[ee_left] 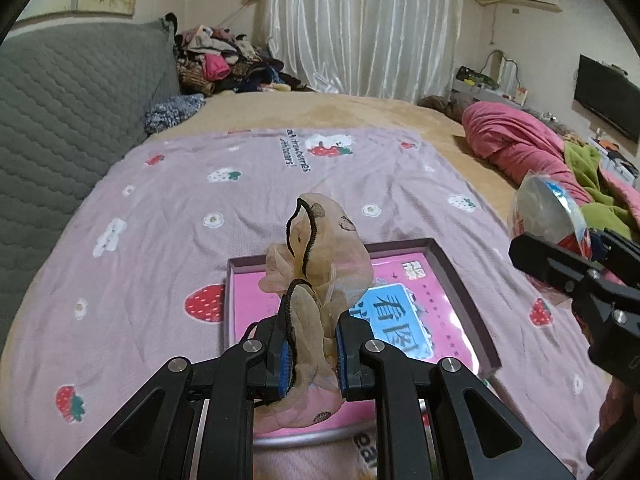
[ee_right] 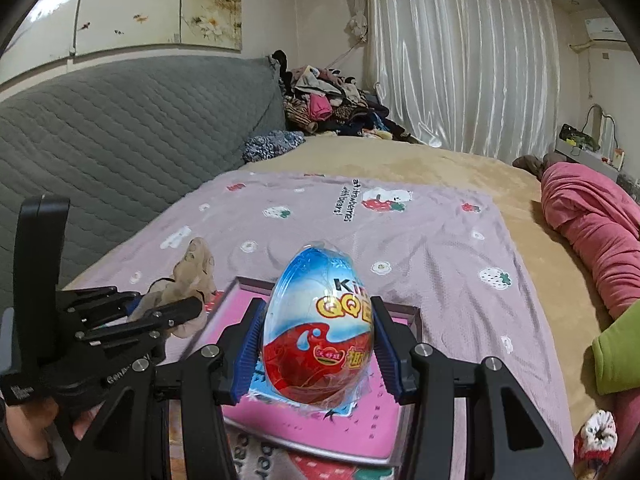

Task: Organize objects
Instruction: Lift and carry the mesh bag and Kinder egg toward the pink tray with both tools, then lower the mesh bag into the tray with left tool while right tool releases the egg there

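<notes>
Left tool (ee_left: 308,354) clamping beige scrunchie (ee_left: 316,264), right tool (ee_right: 316,354) clamping egg (ee_right: 320,328), strawberry blanket (ee_left: 160,208), bed.

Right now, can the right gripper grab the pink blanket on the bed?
Probably not. The right gripper is already shut on the toy egg, so it is full, and the pink blanket lies far off to its right.

Shallow pink-lined rectangular box tray (ee_left: 460,276) lies on strawberry-print lilac blanket (ee_left: 168,208), over tan bed (ee_left: 380,112). Grey quilted headboard (ee_left: 60,120) left; rumpled pink quilt (ee_left: 516,140) right; clothes pile (ee_left: 224,60) behind.
</notes>
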Available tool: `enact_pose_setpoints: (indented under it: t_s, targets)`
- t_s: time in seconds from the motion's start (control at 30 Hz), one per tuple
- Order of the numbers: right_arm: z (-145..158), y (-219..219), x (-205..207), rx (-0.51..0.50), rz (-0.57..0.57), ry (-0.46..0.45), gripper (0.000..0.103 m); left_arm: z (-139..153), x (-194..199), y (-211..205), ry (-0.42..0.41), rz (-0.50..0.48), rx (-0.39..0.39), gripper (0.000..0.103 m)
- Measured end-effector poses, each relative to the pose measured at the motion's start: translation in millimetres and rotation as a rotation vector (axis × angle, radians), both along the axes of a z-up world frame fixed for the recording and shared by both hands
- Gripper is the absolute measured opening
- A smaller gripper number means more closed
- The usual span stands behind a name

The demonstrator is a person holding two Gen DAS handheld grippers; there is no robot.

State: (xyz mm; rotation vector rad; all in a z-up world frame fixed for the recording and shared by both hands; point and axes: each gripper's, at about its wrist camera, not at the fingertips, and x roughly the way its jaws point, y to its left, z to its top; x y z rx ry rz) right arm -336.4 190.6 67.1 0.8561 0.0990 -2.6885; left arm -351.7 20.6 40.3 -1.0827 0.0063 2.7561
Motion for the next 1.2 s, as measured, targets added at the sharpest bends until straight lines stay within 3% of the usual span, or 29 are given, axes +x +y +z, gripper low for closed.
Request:
enact_pose_setpoints:
  t_s: [0.07, 0.13, 0.23, 0.4, 0.6, 0.7, 1.1, 1.2]
  targets:
    - [-9, 0, -10, 0.018, -0.003, -0.01, 0.051, -9, -11, 1, -0.005, -0.006, 0.006, 0.018]
    - [-20, -1, -19, 0.032, 0.001, -0.028, 0.051, -22, -25, -1, -0.06, -0.03, 0.072, 0.018]
    - [-40, -1, -35, 0.048, -0.002, -0.066, 0.051, -44, -43, 3, -0.083, -0.023, 0.017, 0.018]
    - [-76, -3, -67, 0.069, 0.0, -0.148, 0.051, -78, -69, 4, -0.16, -0.022, 0.039, 0.018]
    - [-114, -3, -97, 0.102, -0.022, -0.224, 0.051, -104, -93, 9, -0.214, -0.019, 0.013, 0.018]
    - [-127, 2, -112, 0.067, -0.033, -0.264, 0.051, -113, -99, 12, -0.237, -0.017, -0.002, 0.02]
    - [-164, 13, -141, 0.09, -0.087, -0.342, 0.051, -128, -116, 8, -0.253, 0.008, -0.024, 0.029]
    - [-166, 11, -142, 0.093, -0.086, -0.343, 0.052, -129, -116, 9, -0.255, 0.004, -0.03, 0.035]
